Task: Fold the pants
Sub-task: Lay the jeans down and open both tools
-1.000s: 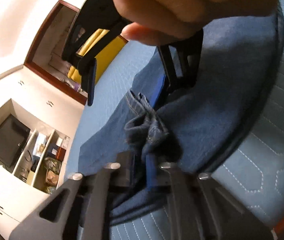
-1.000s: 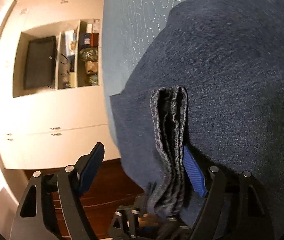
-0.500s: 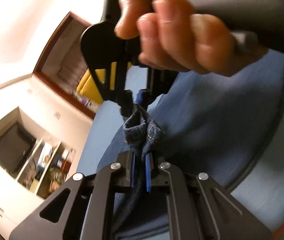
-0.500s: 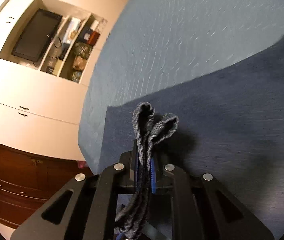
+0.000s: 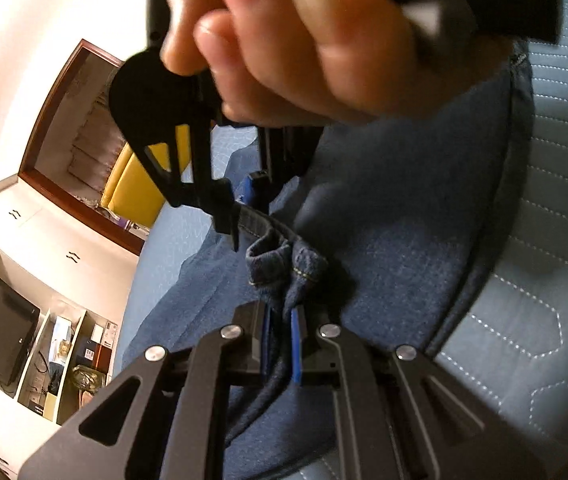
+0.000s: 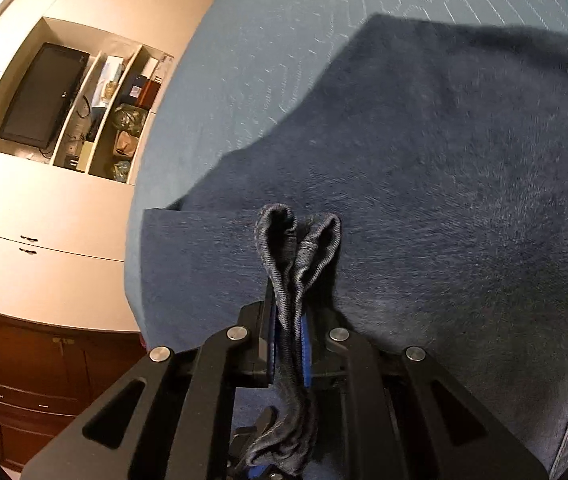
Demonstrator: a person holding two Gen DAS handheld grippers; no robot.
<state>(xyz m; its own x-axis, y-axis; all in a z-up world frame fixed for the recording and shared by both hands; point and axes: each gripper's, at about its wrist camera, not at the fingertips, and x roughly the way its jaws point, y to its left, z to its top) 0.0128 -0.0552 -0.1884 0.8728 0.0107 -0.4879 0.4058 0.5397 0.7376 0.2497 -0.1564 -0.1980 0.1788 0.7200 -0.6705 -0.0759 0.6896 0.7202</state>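
Dark blue denim pants (image 6: 423, 184) lie spread over the pale blue quilted mattress (image 6: 268, 40); most of the cloth rests flat on it, and one edge is lifted at two points.

Left gripper (image 5: 282, 334): jaws closed on a bunched hem or band edge of the denim, yellow stitching visible just above the blue pads. Right gripper (image 6: 287, 344): jaws closed on a doubled fold of the same edge, two loops of cloth standing up above the pads. In the left wrist view the right gripper (image 5: 244, 204), with the person's hand (image 5: 284, 40) on its handle, sits just beyond the left one, also on the raised edge.

Handling, judged: denim is soft but thick and fairly heavy; it drapes, keeps creases, and is not fragile. Seams and hems are the stiffest parts, so a pinch there should slip least. Several layers in each grip look secure. Risks: the hanging weight drags the flat part across the mattress, and uneven layers slide apart.
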